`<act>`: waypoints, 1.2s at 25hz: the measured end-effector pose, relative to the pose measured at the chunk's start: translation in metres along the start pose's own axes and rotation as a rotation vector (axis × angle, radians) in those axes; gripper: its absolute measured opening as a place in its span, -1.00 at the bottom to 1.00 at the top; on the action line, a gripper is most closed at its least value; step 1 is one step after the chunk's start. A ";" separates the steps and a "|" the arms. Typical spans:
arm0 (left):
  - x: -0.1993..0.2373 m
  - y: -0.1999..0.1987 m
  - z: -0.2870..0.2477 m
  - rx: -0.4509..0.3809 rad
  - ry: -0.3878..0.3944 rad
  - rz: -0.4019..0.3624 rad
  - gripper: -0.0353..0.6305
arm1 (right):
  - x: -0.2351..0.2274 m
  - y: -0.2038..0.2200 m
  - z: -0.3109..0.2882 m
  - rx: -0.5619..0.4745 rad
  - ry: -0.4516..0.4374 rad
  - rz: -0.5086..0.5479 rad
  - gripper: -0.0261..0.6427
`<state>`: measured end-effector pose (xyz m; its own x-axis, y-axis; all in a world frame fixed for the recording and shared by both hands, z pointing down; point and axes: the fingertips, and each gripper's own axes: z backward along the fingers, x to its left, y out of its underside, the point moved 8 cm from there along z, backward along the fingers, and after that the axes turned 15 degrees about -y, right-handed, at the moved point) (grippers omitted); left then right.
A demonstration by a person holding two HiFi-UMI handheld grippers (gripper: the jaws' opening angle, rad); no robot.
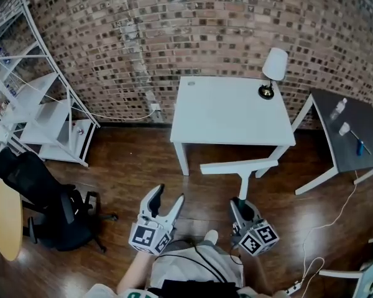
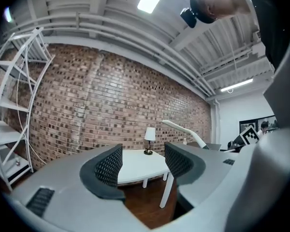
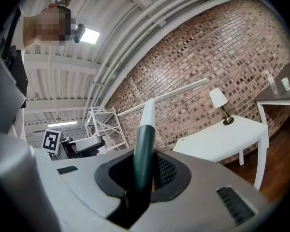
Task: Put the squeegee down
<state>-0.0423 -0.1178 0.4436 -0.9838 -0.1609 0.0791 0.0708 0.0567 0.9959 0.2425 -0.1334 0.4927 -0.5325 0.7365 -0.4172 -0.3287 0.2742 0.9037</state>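
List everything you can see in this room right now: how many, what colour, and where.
white table: one, white, centre, against the brick wall
lamp: one, white shade, on the white table's far right corner
dark desk: one, dark grey top, white legs, at the right
bottle: one, clear, on the dark desk
cup: one, white, on the dark desk
shelf unit: one, white, at the left by the wall
office chair: one, black, lower left
round table: one, wooden, left edge
squeegee: one, white blade, dark green handle, in the right gripper
left gripper: one, grey, fingers apart, empty
right gripper: one, grey, fingers shut on the squeegee handle
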 end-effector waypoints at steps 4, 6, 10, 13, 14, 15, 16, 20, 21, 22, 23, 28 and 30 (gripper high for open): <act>-0.023 0.010 -0.032 0.039 0.032 -0.002 -0.08 | -0.034 -0.002 0.005 0.002 0.045 -0.051 -0.69; -0.029 0.013 -0.047 0.059 0.041 -0.004 -0.08 | -0.048 0.000 0.006 0.002 0.077 -0.090 -0.68; -0.023 0.020 -0.085 0.073 0.036 -0.006 -0.08 | -0.082 0.002 -0.006 0.016 0.120 -0.134 -0.68; -0.010 0.032 -0.121 0.088 0.032 0.021 -0.08 | -0.104 0.000 -0.019 0.032 0.147 -0.127 -0.68; -0.005 0.036 -0.136 0.092 0.032 0.035 -0.08 | -0.112 -0.001 -0.025 0.036 0.158 -0.125 -0.68; -0.001 0.039 -0.152 0.094 0.035 0.046 -0.08 | -0.121 -0.002 -0.032 0.040 0.167 -0.125 -0.68; 0.004 0.042 -0.170 0.095 0.042 0.054 -0.08 | -0.131 -0.003 -0.041 0.044 0.178 -0.125 -0.68; 0.022 0.045 -0.248 0.088 0.081 0.054 -0.08 | -0.181 -0.019 -0.087 0.053 0.225 -0.130 -0.68; 0.027 0.043 -0.269 0.086 0.089 0.058 -0.08 | -0.195 -0.026 -0.101 0.058 0.234 -0.127 -0.68; 0.033 0.041 -0.288 0.083 0.094 0.066 -0.08 | -0.209 -0.033 -0.116 0.065 0.239 -0.122 -0.68; 0.039 0.038 -0.306 0.080 0.099 0.074 -0.08 | -0.223 -0.040 -0.132 0.072 0.241 -0.118 -0.68; 0.075 0.021 -0.390 0.064 0.125 0.083 -0.08 | -0.279 -0.064 -0.219 0.082 0.246 -0.136 -0.68; 0.085 0.021 -0.413 0.070 0.139 0.086 -0.08 | -0.294 -0.064 -0.242 0.098 0.256 -0.141 -0.68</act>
<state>-0.0562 -0.5370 0.4892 -0.9419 -0.2874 0.1736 0.1368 0.1437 0.9801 0.2311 -0.5173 0.5343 -0.6698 0.5108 -0.5390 -0.3436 0.4303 0.8348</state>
